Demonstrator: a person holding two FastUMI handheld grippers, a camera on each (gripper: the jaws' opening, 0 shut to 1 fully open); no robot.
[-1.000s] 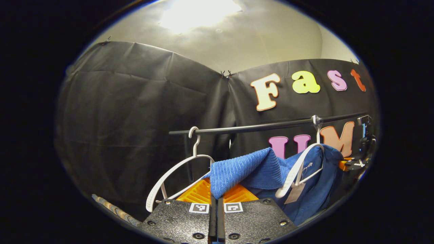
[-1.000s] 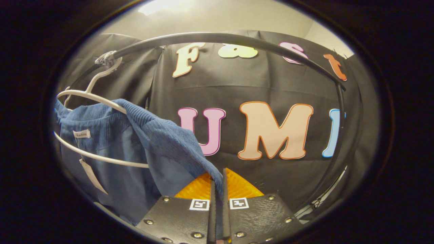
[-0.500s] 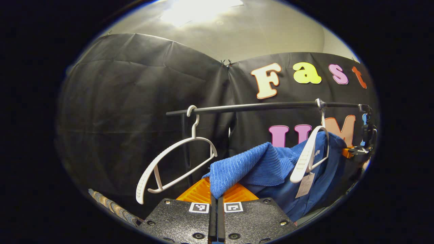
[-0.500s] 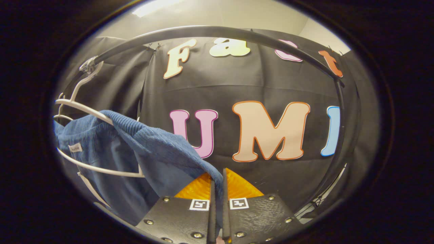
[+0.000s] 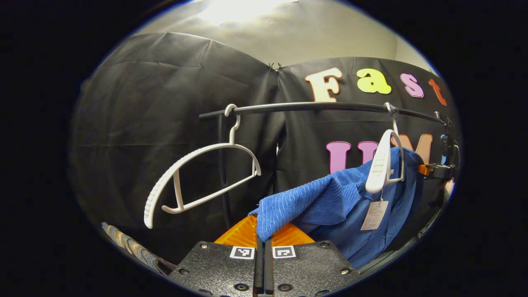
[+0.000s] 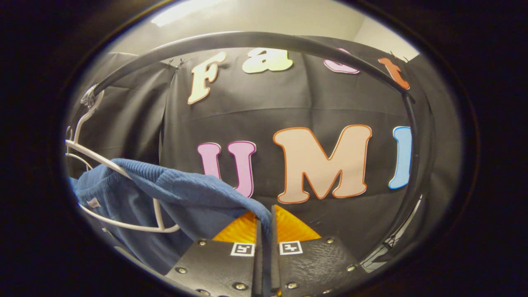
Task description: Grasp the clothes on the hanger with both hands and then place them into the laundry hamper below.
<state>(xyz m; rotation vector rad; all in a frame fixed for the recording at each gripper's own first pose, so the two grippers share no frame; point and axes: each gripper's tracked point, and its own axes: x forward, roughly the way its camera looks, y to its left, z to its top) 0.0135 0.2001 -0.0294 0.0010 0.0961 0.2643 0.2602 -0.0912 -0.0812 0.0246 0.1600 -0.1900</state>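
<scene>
A blue ribbed garment [image 5: 330,202] drapes from a white hanger [image 5: 381,163] on the black rail [image 5: 313,107], with a paper tag [image 5: 373,214] dangling. My left gripper [image 5: 260,243] is shut on one corner of the cloth, pulling it away from the hanger. In the right gripper view the same garment [image 6: 181,194] stretches from its hanger [image 6: 119,222] at the left down to my right gripper [image 6: 264,231], which is shut on the other edge. The right gripper [image 5: 435,170] also shows far right in the left gripper view.
An empty white hanger [image 5: 198,177] hangs at the rail's left end beside the rack's upright post [image 5: 222,165]. A woven striped rim [image 5: 132,247] shows at lower left. The rail [image 6: 255,41] arches close overhead and bends down on the right.
Both grippers have dropped lower with the cloth; the rail and hangers sit higher in the views. The garment is stretched further off its hanger, which has turned edge-on.
</scene>
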